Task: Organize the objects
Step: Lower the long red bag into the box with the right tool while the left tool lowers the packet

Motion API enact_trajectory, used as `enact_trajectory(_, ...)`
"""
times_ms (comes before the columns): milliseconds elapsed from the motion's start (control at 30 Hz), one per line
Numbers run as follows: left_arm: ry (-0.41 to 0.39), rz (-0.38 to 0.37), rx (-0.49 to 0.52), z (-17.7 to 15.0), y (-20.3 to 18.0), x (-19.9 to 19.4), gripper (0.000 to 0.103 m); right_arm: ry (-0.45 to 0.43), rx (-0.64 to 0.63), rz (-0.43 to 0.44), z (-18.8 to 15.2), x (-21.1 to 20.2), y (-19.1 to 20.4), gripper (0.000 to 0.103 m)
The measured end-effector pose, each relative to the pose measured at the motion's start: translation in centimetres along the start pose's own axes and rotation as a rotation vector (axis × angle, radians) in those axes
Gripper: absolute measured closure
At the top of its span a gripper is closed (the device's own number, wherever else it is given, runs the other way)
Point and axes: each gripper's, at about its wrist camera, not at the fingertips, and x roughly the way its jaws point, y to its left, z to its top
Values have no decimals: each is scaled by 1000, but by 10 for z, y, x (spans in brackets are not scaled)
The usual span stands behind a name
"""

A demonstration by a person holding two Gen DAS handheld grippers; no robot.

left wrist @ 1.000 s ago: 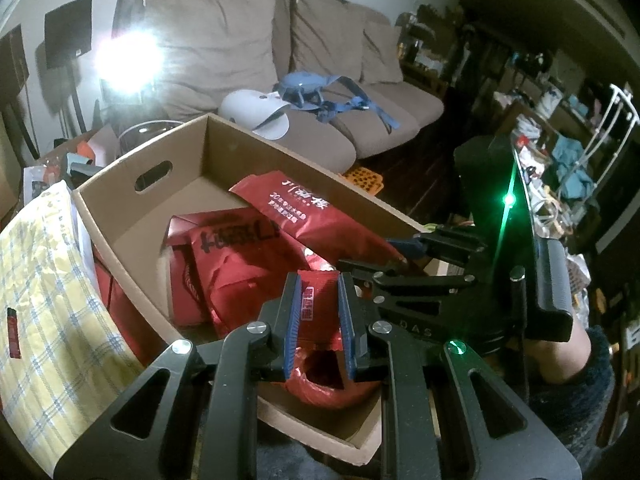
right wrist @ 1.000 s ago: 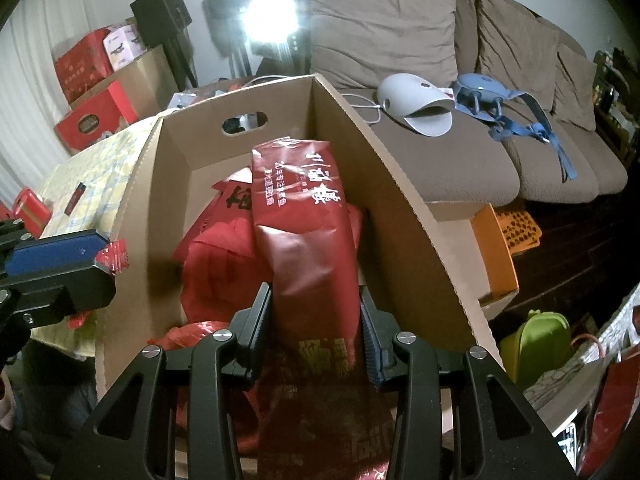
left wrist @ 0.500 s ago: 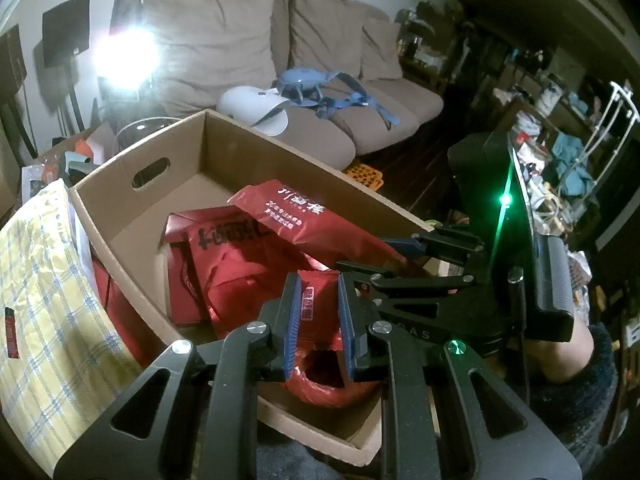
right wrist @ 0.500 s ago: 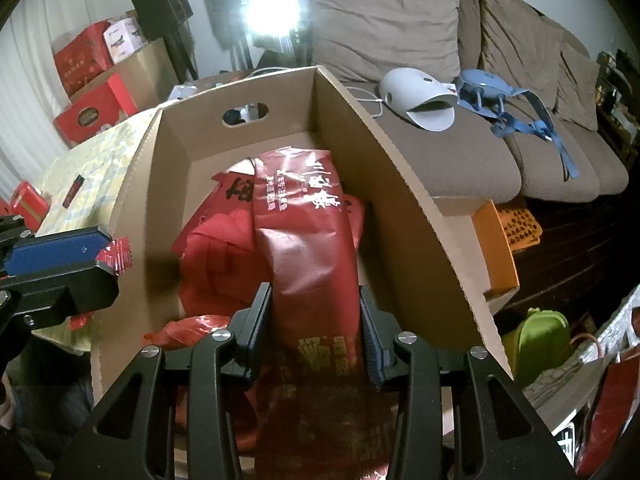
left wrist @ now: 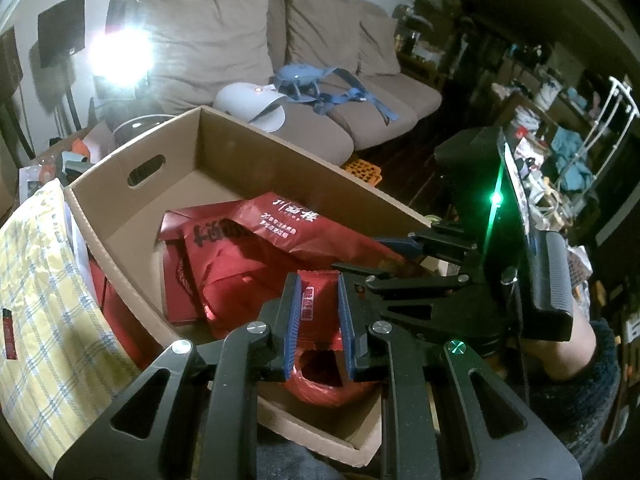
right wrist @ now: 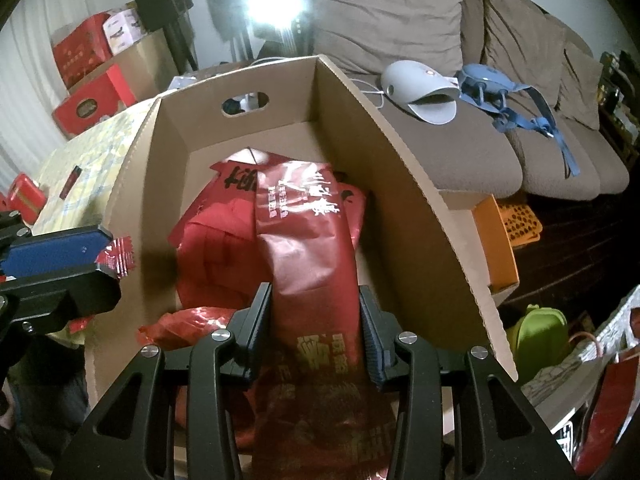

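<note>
Left gripper pinching sachet, right gripper clamping pouch; lower both deep into box before releasing.

Both views are dim and warm, lit chiefly by one lamp beside the sofa — it blows out into white glare with a hazy halo. Fisheye bending curves the edges, corners go black, and the far clutter on the right sinks into murky shadow.
</note>
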Motion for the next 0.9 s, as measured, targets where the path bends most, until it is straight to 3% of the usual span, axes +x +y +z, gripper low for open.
enact_trajectory(567,6,0,14,-1,-3,2,86,2,-1,-1,0,3,3,62)
enact_trajectory(900,4,0,1,-3,-1,2,86,-107,40,-22,5,-8,3,62)
